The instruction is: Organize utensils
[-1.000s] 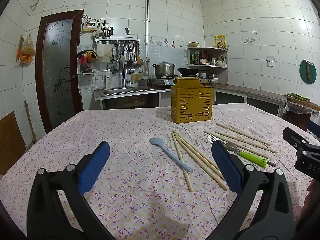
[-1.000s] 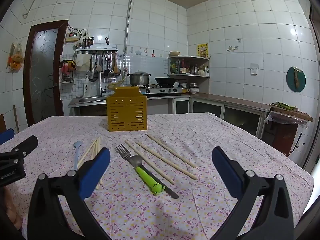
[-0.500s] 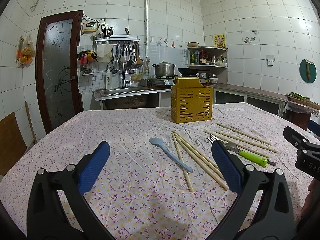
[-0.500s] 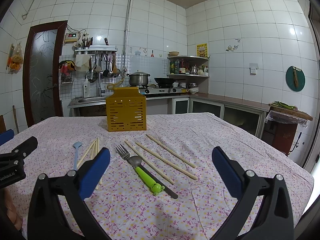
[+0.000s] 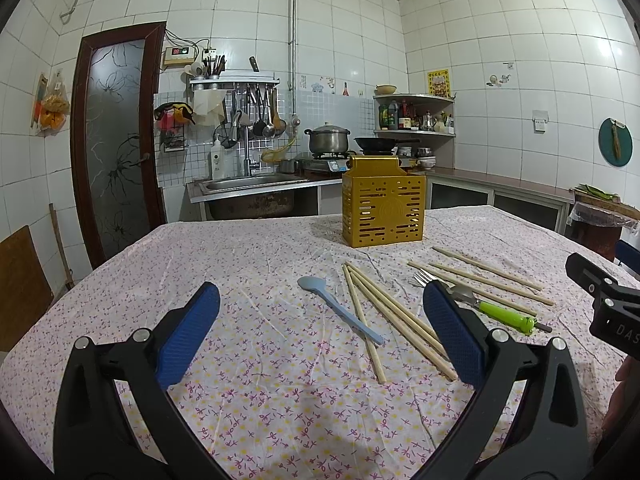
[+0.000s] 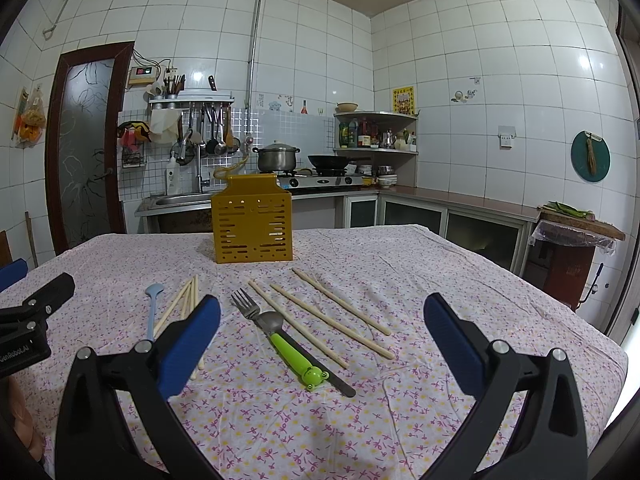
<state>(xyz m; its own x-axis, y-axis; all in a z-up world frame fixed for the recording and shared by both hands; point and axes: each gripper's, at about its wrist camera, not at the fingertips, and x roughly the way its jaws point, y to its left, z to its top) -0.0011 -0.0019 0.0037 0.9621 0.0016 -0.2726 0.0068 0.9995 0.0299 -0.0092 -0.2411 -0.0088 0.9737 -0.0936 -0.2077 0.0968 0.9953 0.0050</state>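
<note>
- The left gripper (image 5: 320,332), black-armed with blue ribbed pads, hovers above the flower-printed tablecloth (image 5: 256,392) near the tabletop's near edge; its jaws stand wide apart with nothing between them.
- The right gripper (image 6: 322,334), of the same build, hovers beside it toward the right edge, its jaws likewise spread wide and empty.
- A perforated yellow metal utensil holder (image 5: 382,210) stands upright toward the far edge of the tabletop, well apart from both grippers.
- A pale blue plastic spoon (image 5: 340,308) lies flat around the middle of the tabletop, bowl pointing toward the far edge.
- Just right of it lies a loose bundle of light wooden chopsticks (image 5: 384,312), fanned outward toward the near edge; the spoon's handle end touches or crosses one of them.
- Further right, a metal fork (image 6: 245,304) and a spoon with a green frog-shaped handle (image 6: 296,356) lie close together, the green handle overlapping a dark handle that I take to be the fork's.
- A second group of light wooden chopsticks (image 6: 332,312) lies just right of the fork, spread roughly parallel and slanting toward the right edge.
- Behind the table, a steel sink (image 5: 248,182) and a lidded steel pot (image 5: 327,142) sit on the kitchen counter.
</note>
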